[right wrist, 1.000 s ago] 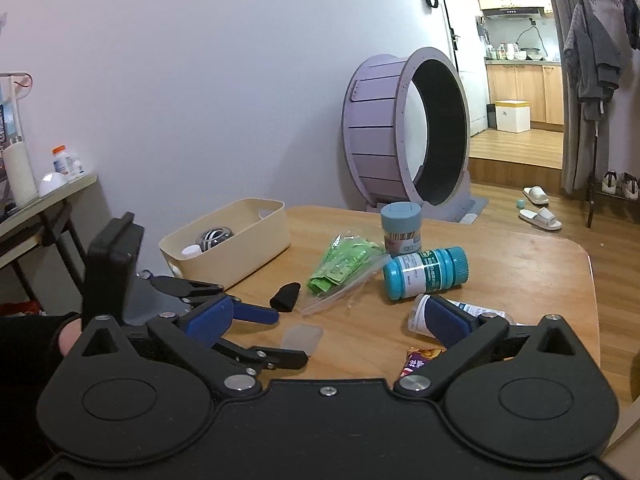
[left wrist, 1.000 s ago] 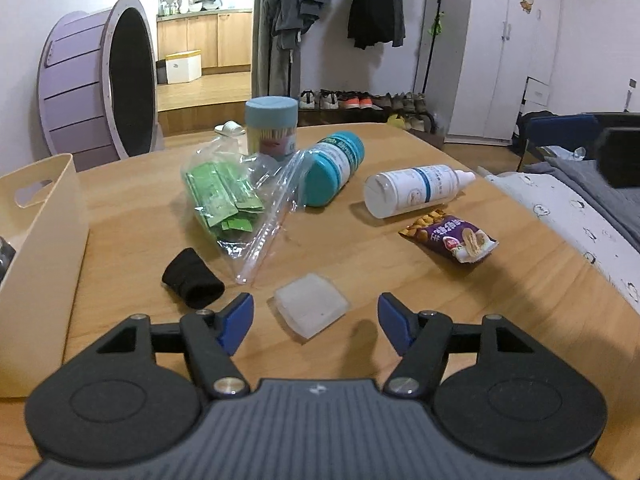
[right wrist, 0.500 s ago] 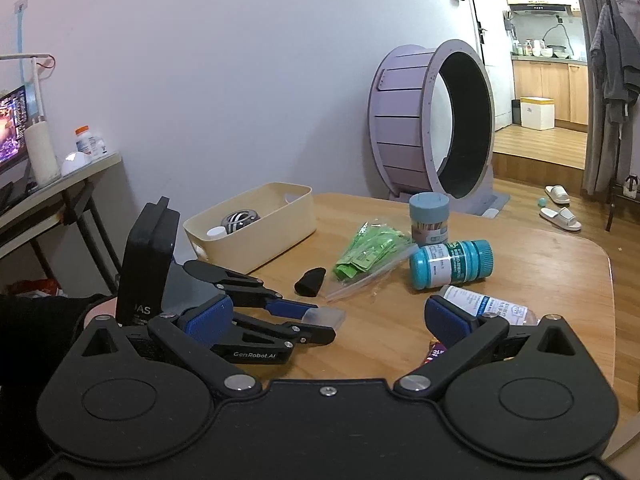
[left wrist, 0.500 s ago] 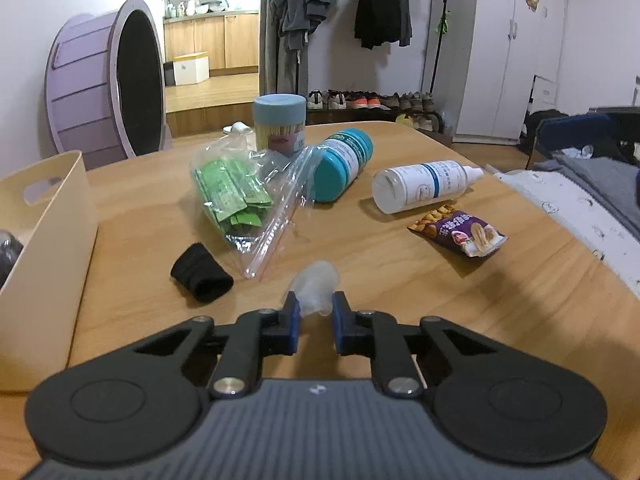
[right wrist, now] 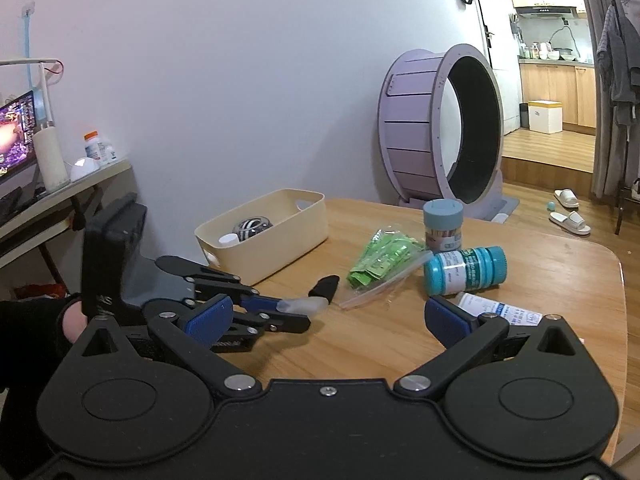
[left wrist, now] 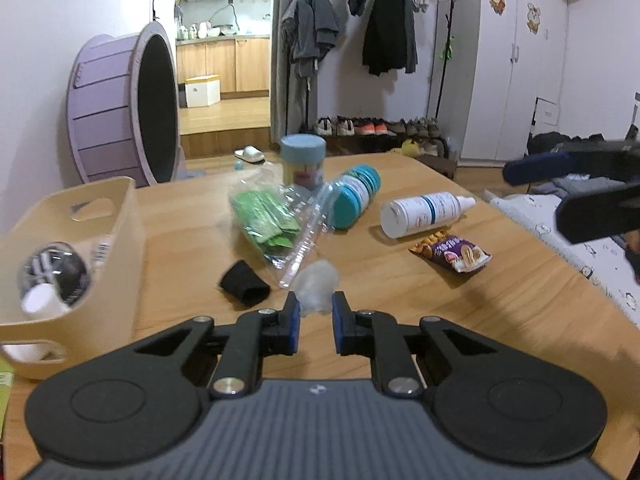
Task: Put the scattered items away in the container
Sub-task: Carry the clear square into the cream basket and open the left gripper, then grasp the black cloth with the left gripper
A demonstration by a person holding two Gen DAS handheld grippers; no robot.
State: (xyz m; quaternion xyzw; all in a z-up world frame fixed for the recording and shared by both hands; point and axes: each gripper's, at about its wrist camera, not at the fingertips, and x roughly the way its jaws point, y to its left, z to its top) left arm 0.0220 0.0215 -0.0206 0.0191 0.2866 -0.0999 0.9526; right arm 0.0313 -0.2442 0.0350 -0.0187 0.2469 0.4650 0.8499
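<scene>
Translucent case pinched and lifted

My left gripper (left wrist: 314, 322) had closed narrow on the small translucent plastic case (left wrist: 316, 286), which a second earlier lay flat on the table (left wrist: 480, 312); now it hung clear, ready for the cream bin (left wrist: 120, 232) just to the left. My right gripper (right wrist: 326, 316) waited wide, holding nothing.

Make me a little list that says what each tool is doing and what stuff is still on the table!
left tool: shut on the clear plastic case, lifted off the table
right tool: open, holding nothing
container: cream bin, with a striped ball inside
on the wooden table: black sleeve, bag of green packets, teal-capped bottle, blue-lidded jar, white bottle, snack packet
</scene>
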